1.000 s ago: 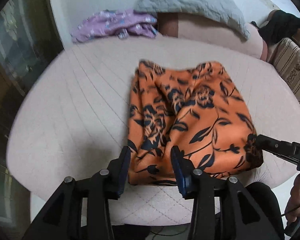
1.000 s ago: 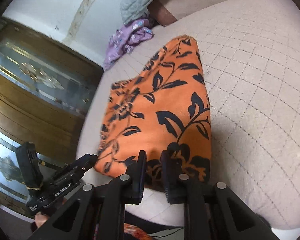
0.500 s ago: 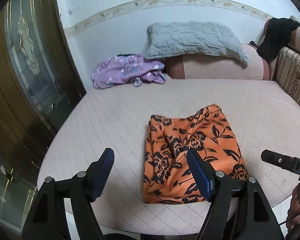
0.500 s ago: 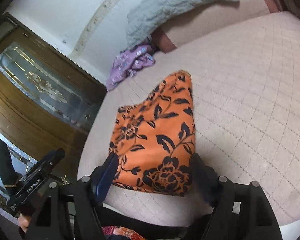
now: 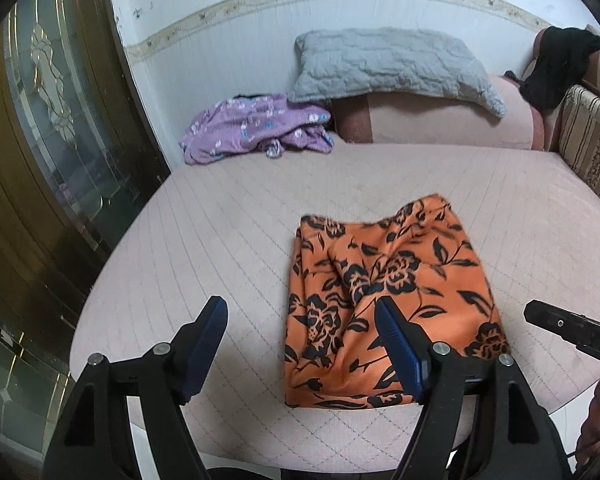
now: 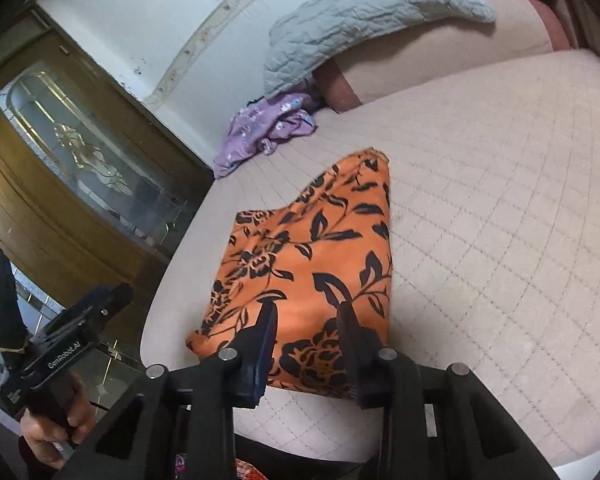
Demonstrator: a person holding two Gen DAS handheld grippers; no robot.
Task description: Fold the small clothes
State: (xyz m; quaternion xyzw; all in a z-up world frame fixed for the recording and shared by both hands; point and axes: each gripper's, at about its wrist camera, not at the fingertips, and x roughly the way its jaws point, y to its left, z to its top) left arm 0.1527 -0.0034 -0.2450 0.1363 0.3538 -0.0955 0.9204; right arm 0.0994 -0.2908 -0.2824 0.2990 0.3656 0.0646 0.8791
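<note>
An orange garment with a black floral print lies folded near the front edge of a pink quilted bed, its left side rumpled into soft ridges. The left gripper hangs above the bed's edge with its blue-padded fingers spread wide and holding nothing, the right one over the garment's near left part. The right gripper hovers over the garment's near edge, fingers parted and gripping nothing. At the far side, a crumpled purple floral garment lies beside a grey quilted pillow.
</note>
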